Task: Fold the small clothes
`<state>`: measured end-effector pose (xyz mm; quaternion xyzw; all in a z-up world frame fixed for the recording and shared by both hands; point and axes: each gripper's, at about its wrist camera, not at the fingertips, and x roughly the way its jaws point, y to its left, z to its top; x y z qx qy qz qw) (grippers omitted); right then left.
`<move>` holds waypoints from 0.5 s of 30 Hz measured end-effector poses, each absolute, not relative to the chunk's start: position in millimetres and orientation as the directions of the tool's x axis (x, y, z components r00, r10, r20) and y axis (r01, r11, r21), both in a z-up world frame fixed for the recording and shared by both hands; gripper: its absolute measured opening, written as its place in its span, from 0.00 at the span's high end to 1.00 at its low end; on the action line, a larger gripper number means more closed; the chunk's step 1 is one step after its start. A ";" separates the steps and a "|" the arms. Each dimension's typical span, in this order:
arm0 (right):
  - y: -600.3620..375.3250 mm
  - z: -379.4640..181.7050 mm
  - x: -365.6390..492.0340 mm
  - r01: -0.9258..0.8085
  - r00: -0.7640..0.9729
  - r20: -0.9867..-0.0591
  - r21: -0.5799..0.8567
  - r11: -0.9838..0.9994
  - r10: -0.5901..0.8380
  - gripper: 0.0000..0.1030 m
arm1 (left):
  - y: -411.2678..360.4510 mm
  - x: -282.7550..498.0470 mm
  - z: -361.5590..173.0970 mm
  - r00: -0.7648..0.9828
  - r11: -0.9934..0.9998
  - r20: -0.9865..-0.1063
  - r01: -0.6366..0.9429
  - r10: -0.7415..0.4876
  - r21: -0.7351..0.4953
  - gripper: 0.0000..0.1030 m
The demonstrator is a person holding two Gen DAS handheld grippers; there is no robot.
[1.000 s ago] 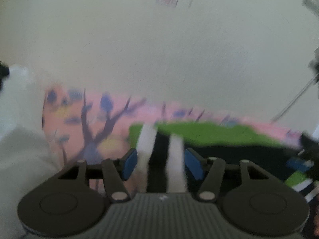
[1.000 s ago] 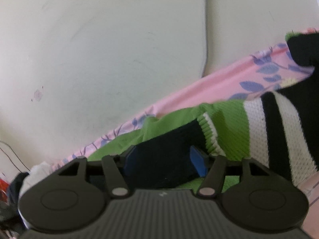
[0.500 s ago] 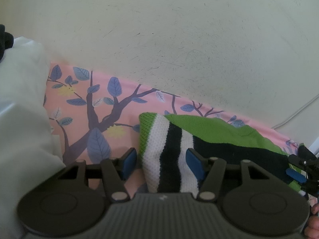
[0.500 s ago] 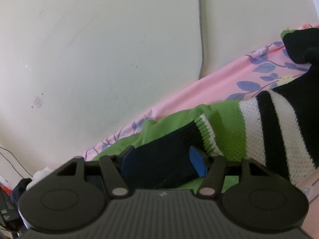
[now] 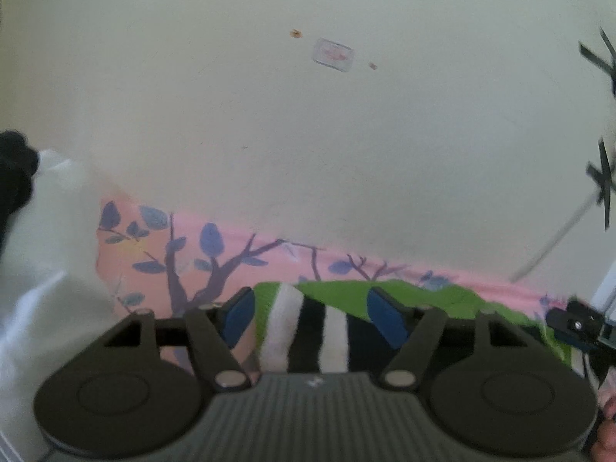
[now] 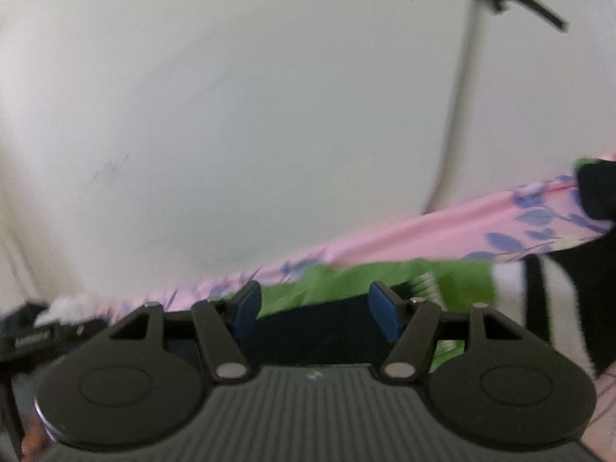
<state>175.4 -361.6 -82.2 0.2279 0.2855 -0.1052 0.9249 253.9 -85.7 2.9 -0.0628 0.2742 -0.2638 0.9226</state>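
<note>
A small knitted garment in green, black and white stripes lies on a pink sheet printed with blue leaves (image 5: 161,254). In the left wrist view its striped end (image 5: 304,331) sits between the blue pads of my left gripper (image 5: 312,317), whose jaws stand apart. In the right wrist view its dark navy part (image 6: 315,327) lies between the pads of my right gripper (image 6: 313,315), also apart; green knit (image 6: 385,281) and a white and black striped part (image 6: 516,292) lie beyond. The right gripper's tip (image 5: 573,325) shows at the left view's right edge.
A cream wall (image 5: 308,134) rises right behind the sheet, with a small sticker (image 5: 333,54) on it. A white pillow or cloth (image 5: 42,269) lies at the left. A dark cable (image 6: 458,115) runs down the wall, and dark clutter (image 6: 34,335) sits at the right view's left edge.
Both views have tilted upward and blurred, so more wall and less sheet shows. Both grippers stay around the same parts of the garment, jaws still apart.
</note>
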 end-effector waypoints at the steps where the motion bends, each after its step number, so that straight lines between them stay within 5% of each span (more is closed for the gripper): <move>1: -359.8 -83.5 178.4 0.317 0.804 -0.593 0.349 0.882 -0.055 0.44 | -90.9 255.1 0.3 0.697 0.852 -0.494 0.462 -0.519 -0.244 0.36; 6: -377.5 -98.8 193.8 0.419 0.697 -0.716 0.374 0.827 -0.030 0.43 | -99.0 276.6 -16.3 0.614 0.877 -0.638 0.417 -0.465 -0.238 0.36; 15: -386.2 -98.3 187.2 0.457 0.710 -0.704 0.433 0.777 -0.026 0.49 | -89.1 280.5 -21.5 0.600 0.870 -0.636 0.401 -0.485 -0.286 0.35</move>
